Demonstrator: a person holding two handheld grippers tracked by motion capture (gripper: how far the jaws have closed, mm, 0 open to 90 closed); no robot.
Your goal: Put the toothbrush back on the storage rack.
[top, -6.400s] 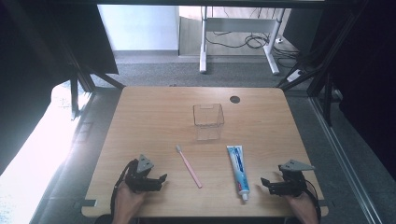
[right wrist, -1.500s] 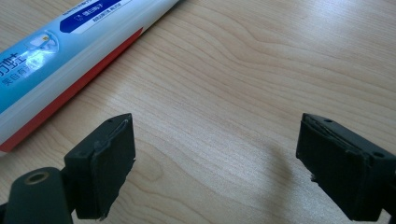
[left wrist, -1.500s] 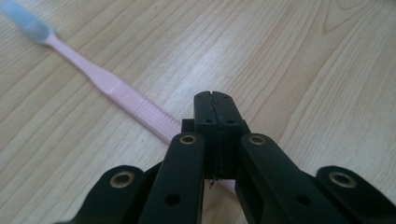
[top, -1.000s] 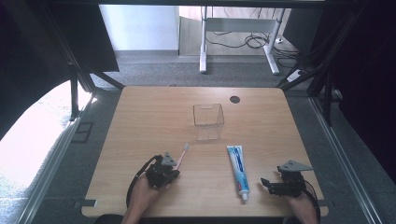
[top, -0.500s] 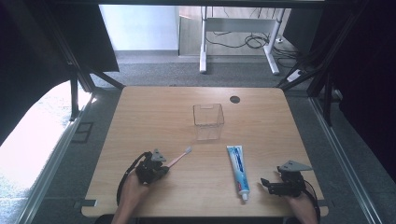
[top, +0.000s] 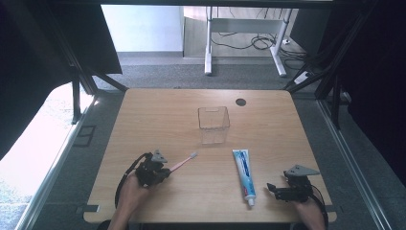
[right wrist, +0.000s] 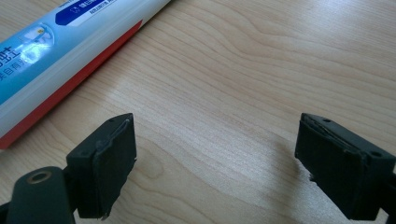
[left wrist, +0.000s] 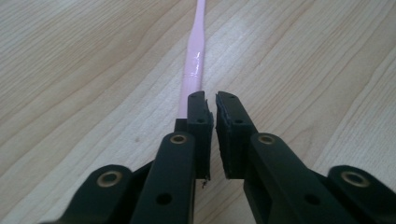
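Note:
A pink toothbrush (top: 183, 163) lies on the wooden table (top: 158, 110), its head pointing up and right toward a clear plastic box (top: 214, 123). My left gripper (top: 165, 170) sits at the handle's end. In the left gripper view the handle (left wrist: 194, 51) runs away from the left jaw's tip. My left gripper (left wrist: 210, 100) has just been opening, and the slim gap between its pads holds nothing. A blue and white toothpaste tube (top: 243, 175) lies right of centre. My right gripper (top: 274, 189) rests open beside its cap end. The tube (right wrist: 56, 42) lies left of my right gripper (right wrist: 215, 135).
A dark round hole (top: 241, 102) marks the table's far side. Black frame struts stand at both sides of the table, and a white desk leg with cables is on the floor beyond it.
The left hand shifted left and the toothbrush swung from pointing up the table to pointing up and right. The right gripper stayed in place.

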